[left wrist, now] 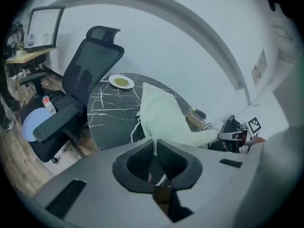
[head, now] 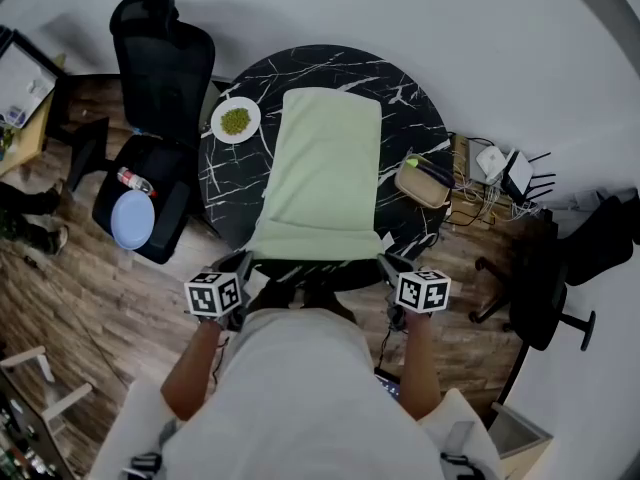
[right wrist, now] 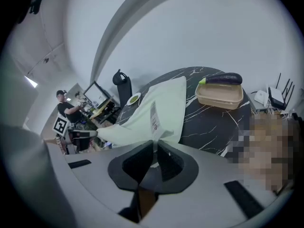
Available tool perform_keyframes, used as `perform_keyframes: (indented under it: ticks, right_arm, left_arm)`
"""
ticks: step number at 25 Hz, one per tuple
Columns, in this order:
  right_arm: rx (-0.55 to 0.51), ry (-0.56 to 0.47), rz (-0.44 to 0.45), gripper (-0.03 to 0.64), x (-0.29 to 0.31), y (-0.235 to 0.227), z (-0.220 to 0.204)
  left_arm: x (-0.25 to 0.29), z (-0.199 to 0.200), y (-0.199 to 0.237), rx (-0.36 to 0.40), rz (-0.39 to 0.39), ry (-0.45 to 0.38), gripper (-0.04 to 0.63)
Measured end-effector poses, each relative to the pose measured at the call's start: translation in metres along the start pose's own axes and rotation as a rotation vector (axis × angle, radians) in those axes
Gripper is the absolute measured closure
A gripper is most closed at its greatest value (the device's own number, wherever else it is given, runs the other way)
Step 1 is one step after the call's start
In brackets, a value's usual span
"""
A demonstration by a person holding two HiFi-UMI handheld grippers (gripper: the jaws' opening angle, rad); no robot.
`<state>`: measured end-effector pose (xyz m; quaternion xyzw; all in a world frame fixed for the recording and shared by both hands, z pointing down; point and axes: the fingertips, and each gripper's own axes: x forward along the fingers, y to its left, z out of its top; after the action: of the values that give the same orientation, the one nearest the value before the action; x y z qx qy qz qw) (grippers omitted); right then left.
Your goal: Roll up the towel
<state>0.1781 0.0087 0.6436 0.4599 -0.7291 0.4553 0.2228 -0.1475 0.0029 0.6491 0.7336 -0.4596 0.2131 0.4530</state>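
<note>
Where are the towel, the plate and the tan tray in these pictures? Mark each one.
towel (head: 325,168): head view, middle of the spread cloth.
plate (head: 217,123): head view, bare left rim.
tan tray (right wrist: 221,100): right gripper view, front wall.

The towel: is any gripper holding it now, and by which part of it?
Yes. The towel is held by its two near corners: the left gripper pinches the left one, the right gripper the right one.
</note>
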Motion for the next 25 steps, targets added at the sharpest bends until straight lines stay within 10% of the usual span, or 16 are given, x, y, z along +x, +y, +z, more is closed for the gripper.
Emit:
perform_keyframes:
  ticks: [11, 25]
  right_arm:
    - [0.077, 0.161, 0.031, 0.599, -0.028, 0.019, -0.075]
    - [0.025, 0.170, 0.003, 0.597, 0.046, -0.016, 0.005]
  left_arm:
    - [-0.035, -0.049, -0.002, 0.121, 0.005, 0.110, 0.577]
    - [0.047, 0.015, 0.026, 0.071, 0.080, 0.111, 0.577]
